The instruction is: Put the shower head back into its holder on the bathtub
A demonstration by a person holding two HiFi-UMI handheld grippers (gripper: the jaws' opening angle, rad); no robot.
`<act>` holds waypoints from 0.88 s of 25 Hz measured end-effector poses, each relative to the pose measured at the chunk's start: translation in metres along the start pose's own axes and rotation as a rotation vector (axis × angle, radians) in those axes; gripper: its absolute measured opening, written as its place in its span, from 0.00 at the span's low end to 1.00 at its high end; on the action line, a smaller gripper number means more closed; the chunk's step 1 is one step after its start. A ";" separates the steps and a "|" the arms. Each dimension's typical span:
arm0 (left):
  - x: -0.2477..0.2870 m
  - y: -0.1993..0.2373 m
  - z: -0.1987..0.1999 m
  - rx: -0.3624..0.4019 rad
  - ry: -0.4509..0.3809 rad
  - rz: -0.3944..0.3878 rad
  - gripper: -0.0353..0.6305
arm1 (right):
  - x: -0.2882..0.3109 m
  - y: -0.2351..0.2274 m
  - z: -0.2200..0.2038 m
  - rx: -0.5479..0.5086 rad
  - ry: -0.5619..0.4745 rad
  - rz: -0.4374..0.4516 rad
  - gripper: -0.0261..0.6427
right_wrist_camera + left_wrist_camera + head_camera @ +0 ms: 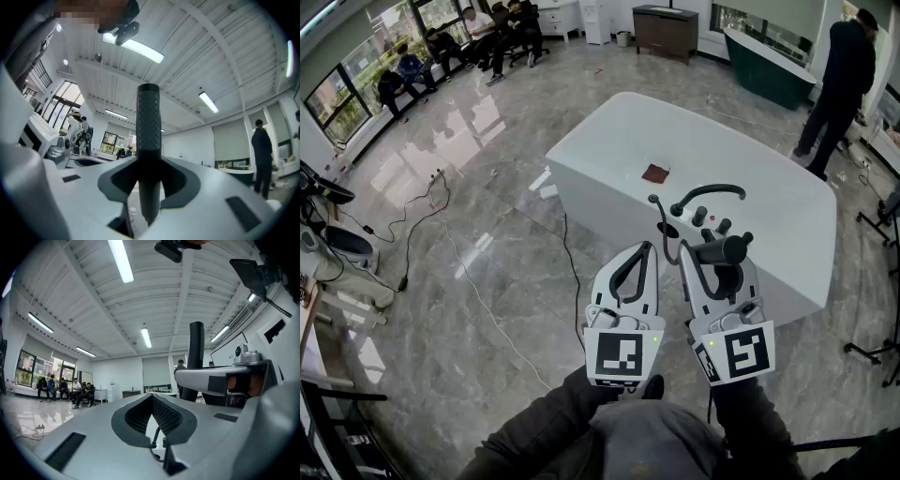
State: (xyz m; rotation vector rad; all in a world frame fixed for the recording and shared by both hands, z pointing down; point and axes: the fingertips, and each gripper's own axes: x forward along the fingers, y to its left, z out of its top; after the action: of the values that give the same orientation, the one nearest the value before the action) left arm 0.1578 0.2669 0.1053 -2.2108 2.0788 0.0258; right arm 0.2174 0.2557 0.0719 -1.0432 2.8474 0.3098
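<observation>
The white bathtub [609,127] stands ahead, with a black faucet spout [709,193] and knobs [701,217] on its near rim. My right gripper [713,252] is shut on the black shower head [725,250], held just above and in front of that rim. In the right gripper view the textured handle [148,131] stands upright between the jaws of the right gripper [148,161]. Its dark hose [662,225] runs to the rim by the knobs. My left gripper [648,247] is beside it, shut and empty [152,397]. I cannot make out the holder.
A small red-brown cloth [655,172] lies on the tub. A cable [570,272] trails over the glossy floor at the left. A person [837,89] stands beyond the tub at the right. Several people sit by the windows [441,47]. A dark green tub [769,66] stands at the back.
</observation>
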 end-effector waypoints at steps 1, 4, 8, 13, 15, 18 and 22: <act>0.001 -0.001 -0.001 0.005 0.000 0.001 0.06 | 0.000 -0.001 0.000 0.000 -0.001 0.001 0.24; 0.003 -0.004 -0.002 0.012 0.001 0.004 0.06 | -0.001 -0.005 0.001 0.000 -0.002 0.004 0.24; 0.004 -0.006 0.000 0.009 0.002 0.009 0.06 | -0.002 -0.007 0.002 0.002 -0.007 0.004 0.24; 0.007 -0.009 0.000 0.018 0.005 0.028 0.06 | -0.002 -0.014 0.001 0.032 -0.021 0.019 0.24; 0.009 -0.012 -0.001 0.016 0.010 0.035 0.06 | -0.005 -0.018 0.001 0.036 -0.019 0.028 0.24; 0.008 -0.016 -0.004 0.019 0.019 0.051 0.06 | -0.009 -0.022 0.001 0.034 -0.016 0.042 0.24; 0.006 -0.016 -0.010 0.007 0.023 0.085 0.06 | -0.013 -0.024 0.005 0.024 -0.026 0.064 0.24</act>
State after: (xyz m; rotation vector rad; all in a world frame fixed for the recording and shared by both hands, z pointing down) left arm 0.1731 0.2609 0.1161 -2.1276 2.1800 0.0001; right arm 0.2430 0.2468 0.0656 -0.9389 2.8579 0.2906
